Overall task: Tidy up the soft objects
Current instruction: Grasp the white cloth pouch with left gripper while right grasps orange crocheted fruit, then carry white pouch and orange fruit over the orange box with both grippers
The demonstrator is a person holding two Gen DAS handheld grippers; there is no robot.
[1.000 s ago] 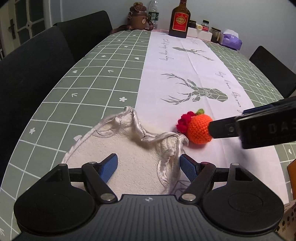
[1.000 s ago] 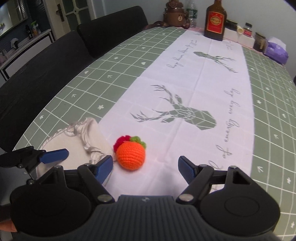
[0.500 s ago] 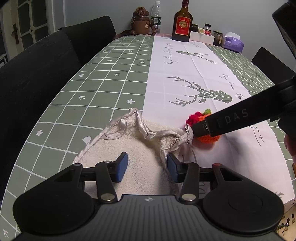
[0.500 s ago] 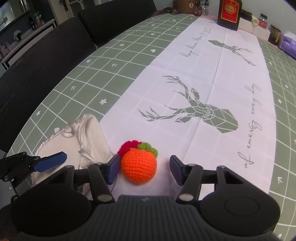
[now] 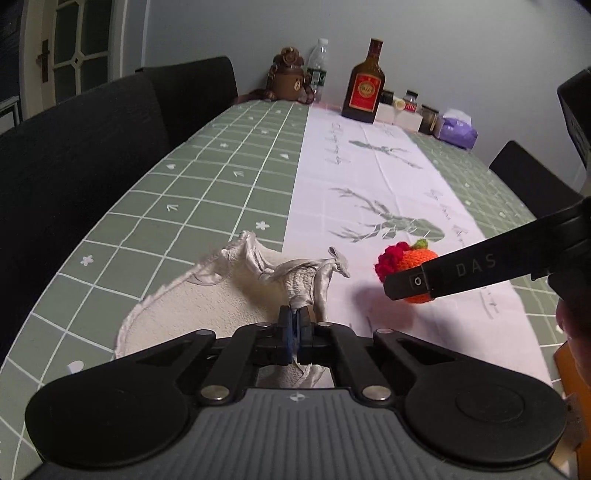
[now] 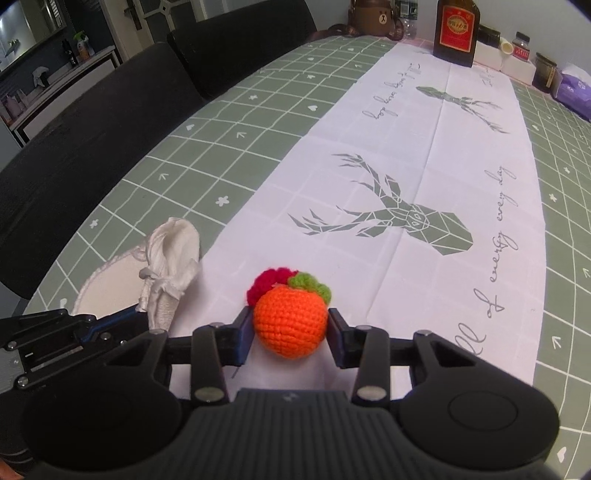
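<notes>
Since a second ago both tools have closed in: the left tool [image 5: 294,325], then spread over the cream cloth [image 5: 207,310], is now clenched on a pinch of its satin-trimmed edge and has drawn that fold up off the worktop [image 5: 192,192], while the right tool [image 6: 290,330], then wide and short of the crocheted orange [image 6: 290,322], now brackets it with its jaws closing, the pads at or nearly at the yarn on each side. That orange, with its red flower and green leaf, sits on the white deer-print runner [image 6: 424,155] near the front edge, just to the right of the cloth, which lies half on the green grid. To do this step well, I judge the right tool should squeeze only until the ball dents slightly, centred between the pads so it cannot squirt forward, and the left should lift straight up so the bunched hem does not slip out. Open room lies ahead along the runner; the liquor bottle [image 6: 457,31], jars and tissue pack stand well apart at the far end. Black chairs [image 5: 74,166] line the left edge, and the near edge is close below both tools.
</notes>
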